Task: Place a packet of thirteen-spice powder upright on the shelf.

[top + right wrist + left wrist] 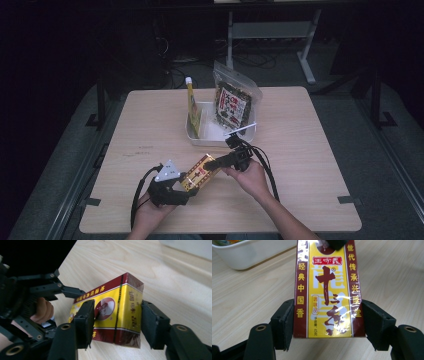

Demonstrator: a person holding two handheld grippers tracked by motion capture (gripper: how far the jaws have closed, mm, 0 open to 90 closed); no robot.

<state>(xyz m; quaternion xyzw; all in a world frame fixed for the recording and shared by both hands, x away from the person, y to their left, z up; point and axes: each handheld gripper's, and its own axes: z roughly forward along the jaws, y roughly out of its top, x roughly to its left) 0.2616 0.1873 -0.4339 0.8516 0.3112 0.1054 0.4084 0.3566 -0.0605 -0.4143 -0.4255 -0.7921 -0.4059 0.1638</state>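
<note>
- The left claw, nearest the camera at the bottom of the high view, is closed on one end of a yellow and dark red box; in the left gripper view its two pads press the box's long sides.
- The right claw grips the other end of the same box; the right gripper view shows its pads against the box, with the left claw holding the far end.
- The box lies between the two hands over the front middle of the wooden surface, tilted diagonally; whether it touches the wood I cannot tell.
- Behind it, near the surface's middle, stands a white tub.
- In the tub, a tall yellow packet leans at the left and a clear bag with a dark printed label stands at the right.
</note>
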